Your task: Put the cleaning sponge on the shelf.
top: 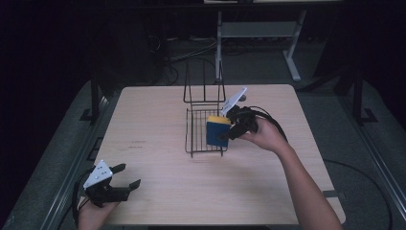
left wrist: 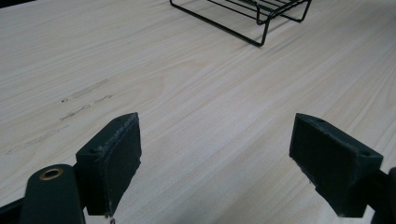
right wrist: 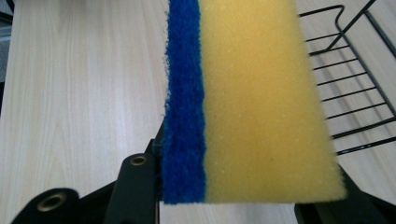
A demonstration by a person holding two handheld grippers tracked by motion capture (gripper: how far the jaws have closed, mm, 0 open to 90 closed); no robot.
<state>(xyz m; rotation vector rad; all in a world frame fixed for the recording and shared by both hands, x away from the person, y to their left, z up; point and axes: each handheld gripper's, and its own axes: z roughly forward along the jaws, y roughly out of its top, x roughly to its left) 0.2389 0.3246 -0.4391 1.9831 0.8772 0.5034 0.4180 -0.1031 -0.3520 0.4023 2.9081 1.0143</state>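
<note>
High view: our right gripper (top: 229,129) is clamped on the sponge (top: 216,131), upright just above the wire rack (top: 196,132); the left gripper (top: 127,178) stays apart, jaws wide.

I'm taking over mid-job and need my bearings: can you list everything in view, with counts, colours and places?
sponge: one, yellow foam with a blue scrub layer, held upright over the right edge of the rack
wire rack: one, black, middle of the table, with an upright wire back at its far end
table: one, light wood, with faint marks left of centre
desk frame: one, grey, on the floor beyond the table
cables: several, dark, on the floor behind the table
left gripper: one, black with a grey plate, near left corner, jaws open, holding nothing
right gripper: one, black, shut on the sponge, by the rack
</note>
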